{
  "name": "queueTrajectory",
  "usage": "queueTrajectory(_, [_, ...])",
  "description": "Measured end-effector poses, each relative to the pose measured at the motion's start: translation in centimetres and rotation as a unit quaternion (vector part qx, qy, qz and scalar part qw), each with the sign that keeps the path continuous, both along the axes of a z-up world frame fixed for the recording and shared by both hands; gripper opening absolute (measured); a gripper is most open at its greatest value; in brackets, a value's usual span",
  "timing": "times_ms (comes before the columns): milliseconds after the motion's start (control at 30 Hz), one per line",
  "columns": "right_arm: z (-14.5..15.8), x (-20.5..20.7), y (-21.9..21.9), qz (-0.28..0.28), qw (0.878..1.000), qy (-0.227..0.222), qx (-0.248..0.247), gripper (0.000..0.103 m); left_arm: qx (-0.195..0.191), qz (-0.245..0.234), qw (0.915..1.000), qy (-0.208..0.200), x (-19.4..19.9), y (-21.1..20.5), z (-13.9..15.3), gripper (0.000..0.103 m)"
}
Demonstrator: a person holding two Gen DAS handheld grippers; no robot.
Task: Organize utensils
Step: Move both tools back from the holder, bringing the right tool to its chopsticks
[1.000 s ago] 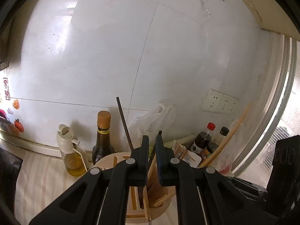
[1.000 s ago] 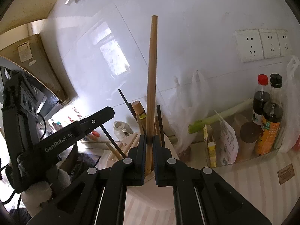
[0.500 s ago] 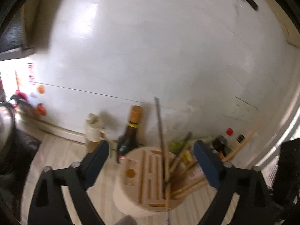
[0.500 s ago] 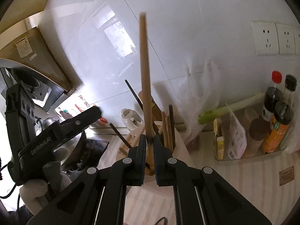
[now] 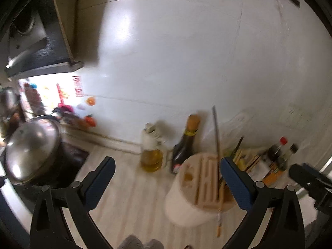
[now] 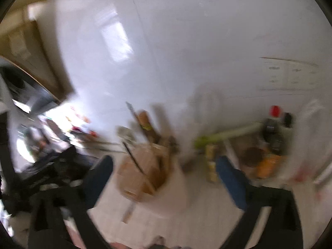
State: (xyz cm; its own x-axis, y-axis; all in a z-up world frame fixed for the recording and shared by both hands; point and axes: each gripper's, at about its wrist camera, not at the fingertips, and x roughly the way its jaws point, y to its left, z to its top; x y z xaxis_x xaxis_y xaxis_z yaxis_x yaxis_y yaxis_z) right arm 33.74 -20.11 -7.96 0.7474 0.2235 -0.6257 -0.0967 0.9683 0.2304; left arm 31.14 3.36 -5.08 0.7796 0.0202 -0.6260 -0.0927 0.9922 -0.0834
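A round white utensil holder with a slotted wooden top [image 5: 199, 188] stands on the counter, with several chopsticks [image 5: 216, 145] upright in it. My left gripper [image 5: 166, 170] is open and empty, above and in front of the holder. In the blurred right wrist view the same holder [image 6: 143, 172] holds chopsticks and wooden sticks [image 6: 164, 124]. My right gripper [image 6: 164, 166] is open and empty, its fingers wide on either side of the holder.
An oil bottle [image 5: 150, 155] and a dark sauce bottle [image 5: 186, 143] stand behind the holder by the tiled wall. A lidded steel pot [image 5: 31, 147] sits at the left. Sauce bottles [image 6: 274, 128], a leek [image 6: 228, 134] and packets fill the right corner.
My right gripper has opened and let go of the long wooden stick, which now stands in the holder. My left gripper, open since half a second ago, has pulled back and swung left.
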Motion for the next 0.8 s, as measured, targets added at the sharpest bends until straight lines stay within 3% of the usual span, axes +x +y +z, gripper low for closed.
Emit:
queueTrajectory(67, [-0.1,-1.1,0.3,-0.025,0.999,0.017,-0.040,0.103,0.014,0.002,0.9998,0.011,-1.2,-0.1,-0.4,0.103])
queueTrajectory(233, [-0.6,-3.7,0.3,-0.036,0.998,0.042,-0.042,0.103,0.018,-0.005,0.9990,0.040,-3.8,-0.1,-1.0,0.103])
queueTrajectory(367, [-1.6,-3.2,0.3,-0.004,0.996,0.092,0.022,0.103,0.025,-0.005,0.9972,0.070,-4.4,-0.1,-1.5,0.103])
queueTrajectory(433, [-3.0,-2.1,0.6,0.026,0.987,0.131,0.084,0.103,0.028,-0.003,0.9942,0.104,-3.7,0.2,-2.3,0.103])
queueTrajectory(500, [-4.2,-0.4,1.3,0.046,0.979,0.160,0.117,0.103,0.036,0.002,0.9888,0.145,-2.3,1.0,-3.6,0.103])
queueTrajectory(567, [-5.3,1.1,2.3,0.051,0.975,0.182,0.115,0.094,0.050,0.017,0.9857,0.160,-1.5,1.6,-4.6,0.103])
queueTrajectory(633, [-6.4,2.5,3.4,0.060,0.970,0.206,0.110,0.070,0.055,0.023,0.9808,0.186,-0.2,2.6,-6.0,0.103])
queueTrajectory(800, [-8.5,5.8,5.9,0.064,0.962,0.254,0.069,0.053,0.043,0.037,0.9728,0.225,2.1,4.3,-8.4,0.103])
